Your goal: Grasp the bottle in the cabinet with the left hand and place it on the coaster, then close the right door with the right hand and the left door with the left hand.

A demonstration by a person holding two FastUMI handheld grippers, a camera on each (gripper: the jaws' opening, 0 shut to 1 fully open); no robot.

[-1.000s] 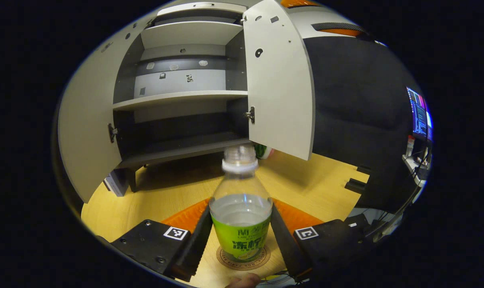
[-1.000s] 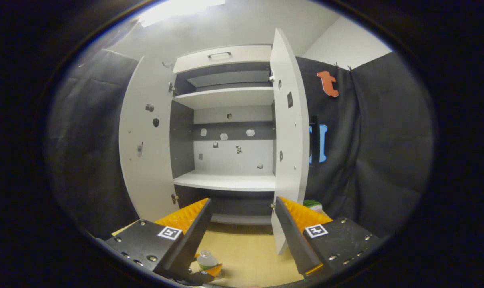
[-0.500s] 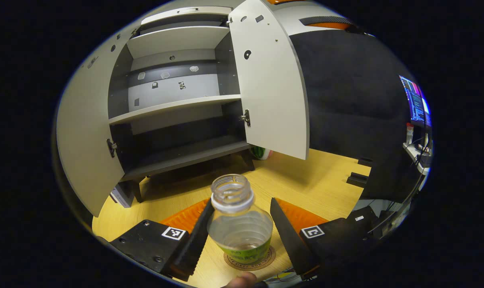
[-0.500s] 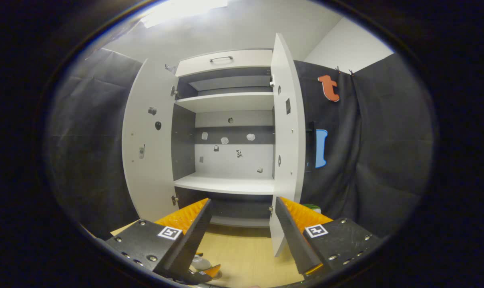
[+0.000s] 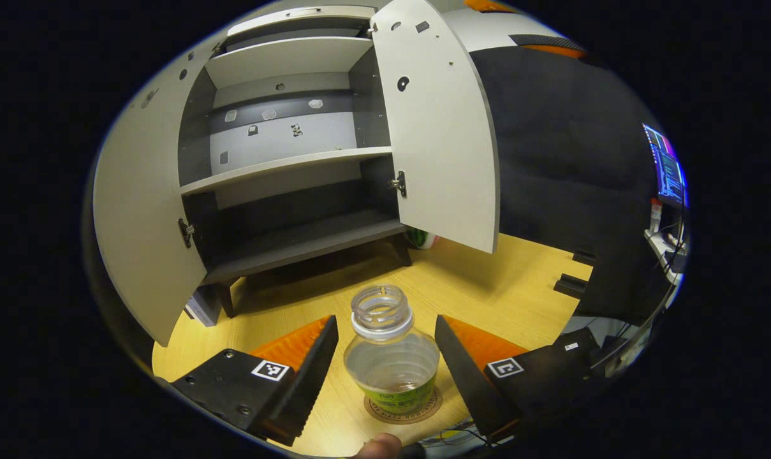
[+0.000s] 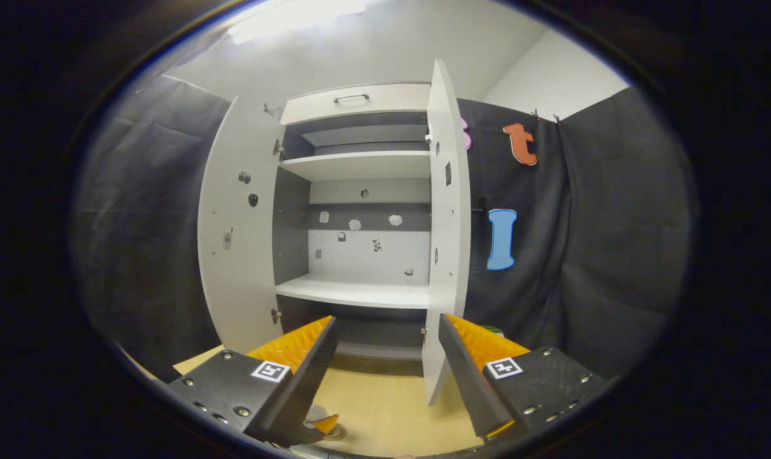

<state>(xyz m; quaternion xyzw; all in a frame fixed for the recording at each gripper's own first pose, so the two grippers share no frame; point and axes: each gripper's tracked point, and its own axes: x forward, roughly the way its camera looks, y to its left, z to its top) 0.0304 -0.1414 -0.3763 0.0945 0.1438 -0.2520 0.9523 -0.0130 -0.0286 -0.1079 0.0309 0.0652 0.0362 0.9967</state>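
A clear, capless bottle [image 5: 391,360] with a green label stands upright on the round coaster [image 5: 417,411] on the wooden table. My left gripper [image 5: 385,325] is open, a finger on each side of the bottle with a gap at both. The white cabinet's left door [image 5: 143,217] and right door [image 5: 442,127] are swung wide, and its shelves are bare. In the right gripper view my right gripper [image 6: 386,322] is open and holds nothing. It faces the right door [image 6: 446,255], seen nearly edge-on. The bottle [image 6: 316,413] peeks out behind my finger.
A green and white object [image 5: 420,239] lies on the table [image 5: 519,280] behind the right door. A small box [image 5: 200,309] sits by the cabinet's left leg. A lit monitor [image 5: 669,172] stands far right. A person's fingertip [image 5: 375,446] shows at the bottom.
My left gripper's fingers have spread off the bottle and risen, leaving it standing on the coaster. The right gripper has shifted to the right, so the right door now looks thinner.
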